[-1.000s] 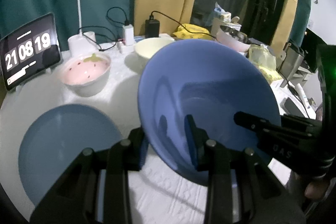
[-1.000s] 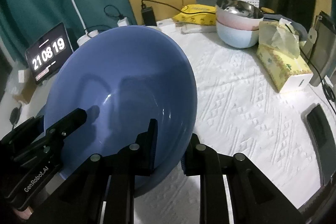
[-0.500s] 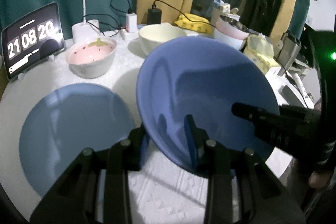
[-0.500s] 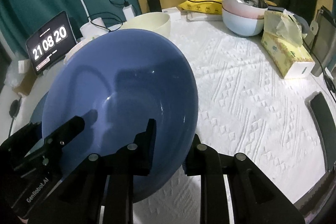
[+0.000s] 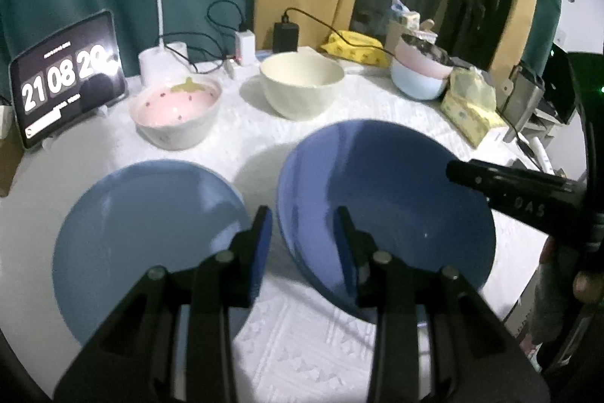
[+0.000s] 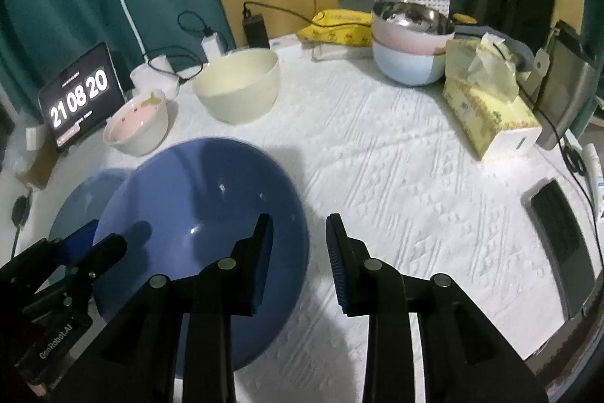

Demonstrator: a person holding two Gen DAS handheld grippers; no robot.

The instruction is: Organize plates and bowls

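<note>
A big blue bowl [image 5: 396, 206] [image 6: 196, 206] sits level on the white tablecloth, right of a flat blue plate [image 5: 143, 233] [image 6: 83, 199]. My left gripper [image 5: 304, 233] [image 6: 96, 240] straddles the bowl's near-left rim, one finger inside and one outside. A thin gap shows between the outer pad and the wall. My right gripper [image 6: 298, 233] straddles the opposite rim and its jaws are opening. Its left finger is inside the bowl and its right finger stands clear of the rim over the cloth. One of its fingers [image 5: 490, 184] reaches over the bowl in the left wrist view.
Behind stand a pink strawberry bowl [image 5: 175, 108], a cream bowl [image 5: 302, 89] and a stack of pink and pale blue bowls topped by a steel one [image 6: 411, 44]. A clock tablet [image 5: 64, 78], lamp and chargers line the back. A tissue box [image 6: 490, 116] and phone [image 6: 562, 244] lie right.
The blue bowl went from steeply tilted and raised to level on the cloth beside the plate. The right gripper's jaws spread and came off the rim. Both hands stayed nearly in place.
</note>
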